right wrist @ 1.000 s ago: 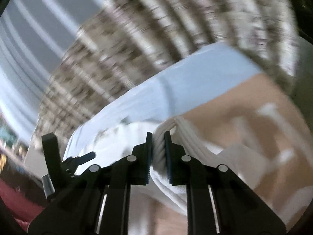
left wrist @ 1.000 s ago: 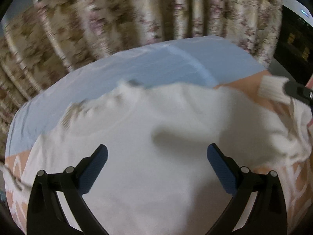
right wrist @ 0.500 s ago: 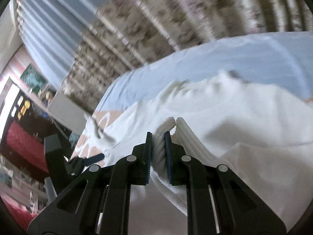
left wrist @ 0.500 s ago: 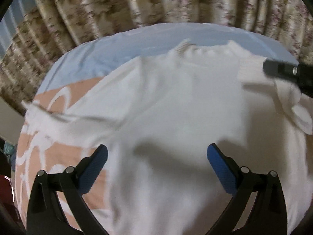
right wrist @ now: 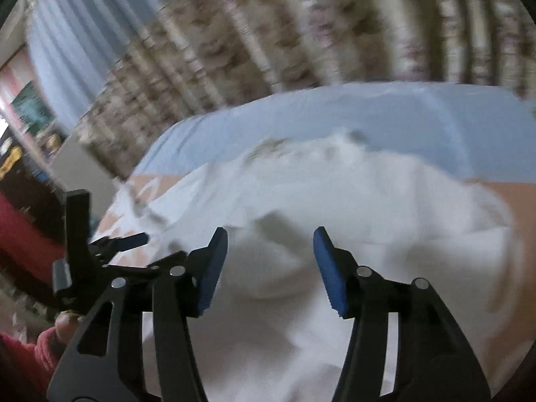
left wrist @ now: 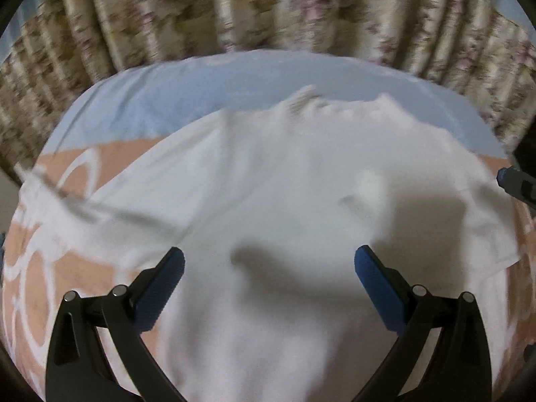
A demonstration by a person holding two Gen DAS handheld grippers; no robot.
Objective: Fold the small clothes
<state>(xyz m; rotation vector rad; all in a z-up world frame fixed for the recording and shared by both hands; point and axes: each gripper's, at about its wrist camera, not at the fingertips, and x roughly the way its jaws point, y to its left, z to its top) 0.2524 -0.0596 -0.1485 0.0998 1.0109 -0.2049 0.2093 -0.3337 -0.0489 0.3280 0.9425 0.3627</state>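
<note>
A white knitted sweater (left wrist: 284, 184) lies spread on the bed, its collar (left wrist: 303, 95) at the far end. One sleeve (left wrist: 87, 209) trails out to the left. My left gripper (left wrist: 269, 266) hovers over the sweater's body, open wide with nothing between its pads. My right gripper (right wrist: 271, 261) is opening. The folded-in sleeve (right wrist: 268, 234) lies loose just beyond its parted blue pads, which do not press on it. The left gripper (right wrist: 110, 244) shows at the left of the right wrist view. The right gripper's tip (left wrist: 516, 186) shows at the right edge of the left wrist view.
The bed cover is peach with white line patterns (left wrist: 67, 268) and light blue (left wrist: 201, 83) at the far end. Floral curtains (left wrist: 268, 10) hang close behind the bed. A hand in a red sleeve (right wrist: 43, 341) holds the left gripper. Dark furniture (right wrist: 30, 181) stands at far left.
The right gripper carried the sleeve cuff in over the sweater's body, then parted its jaws and let it go. The left gripper stayed open while its view swung across the sweater.
</note>
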